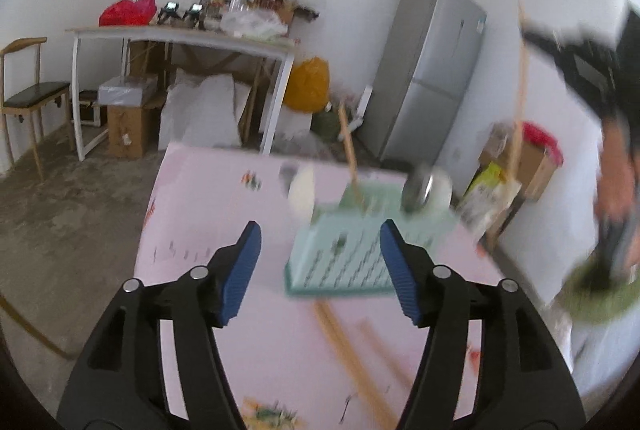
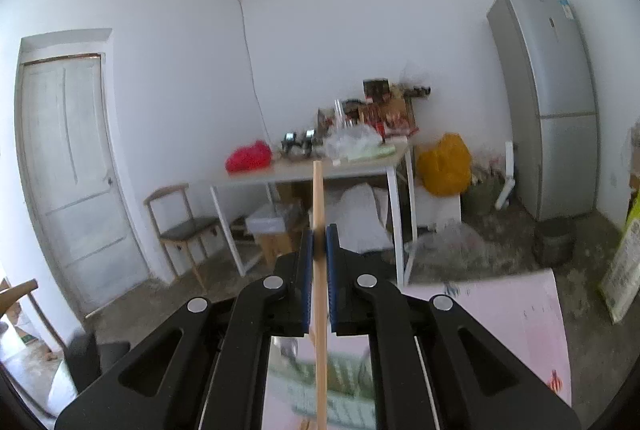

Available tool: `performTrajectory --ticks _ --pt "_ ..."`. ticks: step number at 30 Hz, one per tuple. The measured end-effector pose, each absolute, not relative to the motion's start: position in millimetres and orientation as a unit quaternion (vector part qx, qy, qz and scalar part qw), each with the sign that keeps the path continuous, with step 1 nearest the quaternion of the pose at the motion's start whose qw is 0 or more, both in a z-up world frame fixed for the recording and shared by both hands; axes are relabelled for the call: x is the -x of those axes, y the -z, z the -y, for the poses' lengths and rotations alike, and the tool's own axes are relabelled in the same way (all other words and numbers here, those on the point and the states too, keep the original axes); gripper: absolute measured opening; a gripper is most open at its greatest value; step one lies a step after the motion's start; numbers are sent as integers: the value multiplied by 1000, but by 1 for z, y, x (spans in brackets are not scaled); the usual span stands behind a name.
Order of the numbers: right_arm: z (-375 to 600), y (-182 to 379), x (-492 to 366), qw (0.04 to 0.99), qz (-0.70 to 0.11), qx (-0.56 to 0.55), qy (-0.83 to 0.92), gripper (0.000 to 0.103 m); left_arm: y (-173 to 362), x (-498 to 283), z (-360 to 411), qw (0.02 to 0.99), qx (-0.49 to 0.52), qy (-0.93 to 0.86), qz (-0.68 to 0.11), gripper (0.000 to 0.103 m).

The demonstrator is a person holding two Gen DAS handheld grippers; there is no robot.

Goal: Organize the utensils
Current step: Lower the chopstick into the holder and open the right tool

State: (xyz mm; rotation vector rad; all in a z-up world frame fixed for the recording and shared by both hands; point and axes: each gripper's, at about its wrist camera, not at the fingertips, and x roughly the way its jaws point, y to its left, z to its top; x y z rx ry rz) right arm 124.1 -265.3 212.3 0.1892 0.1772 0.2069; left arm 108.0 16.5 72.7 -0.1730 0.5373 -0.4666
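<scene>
Above pink table (image 1: 208, 214), right tool (image 2: 319, 250) clamping upright chopstick (image 2: 319, 198)

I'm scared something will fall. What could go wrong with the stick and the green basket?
The right gripper pinches a long chopstick that sticks far out both ways, so it might swing, slip, or bump the one already standing in the basket. The basket looks light, and could tip if poked. The open left gripper is empty, close above the table; it could knock the loose chopsticks lying there off the pink tabletop.
</scene>
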Motion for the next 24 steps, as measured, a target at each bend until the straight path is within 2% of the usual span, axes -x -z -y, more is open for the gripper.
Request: performTrajectory --ticks 6,14,21,22,23,24 --pt "249 -216 -172 989 -70 -93 -94 7 -23 -86 -15 918 63 225 -320 67" --pt "228 -179 -219 991 -94 -65 -74 7 8 -69 -9 910 44 231 -343 70" --pt "217 -131 -248 981 -185 -13 -59 8 13 -73 -13 909 42 226 -348 71" --pt "218 -128 -248 980 -193 -10 -55 12 14 -73 -13 909 42 225 -348 71" --pt "221 -127 -246 979 -195 -12 -53 22 15 -73 -13 909 42 224 -350 71" --pt "224 -128 -244 980 -193 -16 -52 27 16 -74 -13 908 41 223 -351 71"
